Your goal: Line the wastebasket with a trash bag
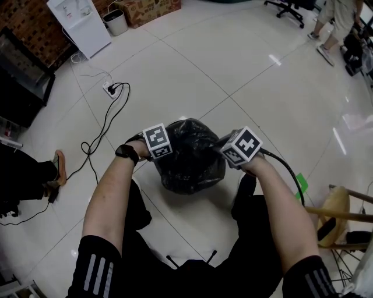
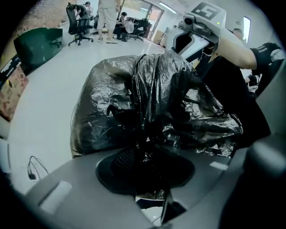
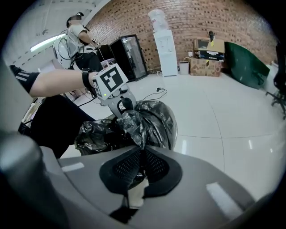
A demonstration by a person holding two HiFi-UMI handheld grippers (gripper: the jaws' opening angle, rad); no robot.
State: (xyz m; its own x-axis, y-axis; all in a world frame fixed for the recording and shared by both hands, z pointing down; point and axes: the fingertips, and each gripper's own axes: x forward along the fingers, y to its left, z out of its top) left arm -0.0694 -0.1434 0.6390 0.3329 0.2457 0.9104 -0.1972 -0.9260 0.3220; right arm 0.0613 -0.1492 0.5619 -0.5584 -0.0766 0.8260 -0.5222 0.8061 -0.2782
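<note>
**Bare forearms (image 1: 108,198) reaching down, both grippers pinching a black trash bag (image 1: 189,154)**

Two forearms are stretching toward a glossy white tiled floor (image 1: 233,64) that is mirroring the ceiling lights. At far left a black cabinet (image 1: 23,75) is standing by a brick wall (image 1: 26,26). A white water dispenser (image 1: 81,23), a small bin (image 1: 115,22) and a cardboard box (image 1: 148,9) are lining up further along. A black cable (image 1: 105,125) is trailing from a power strip (image 1: 111,89). The left gripper (image 2: 145,154) is clamping a bunched fold of the trash bag, which is sitting bulged on the floor between the two grippers. The right gripper (image 3: 140,156) is squeezing thin film on the opposite side, jaws together. A pale curved rim (image 3: 175,127) is showing at the bag's side. Further right, a green mark (image 1: 301,181) is lying on the tile, a wooden chair (image 1: 344,210) is standing at the edge, and a person (image 1: 338,23) is standing in the far corner.
</note>
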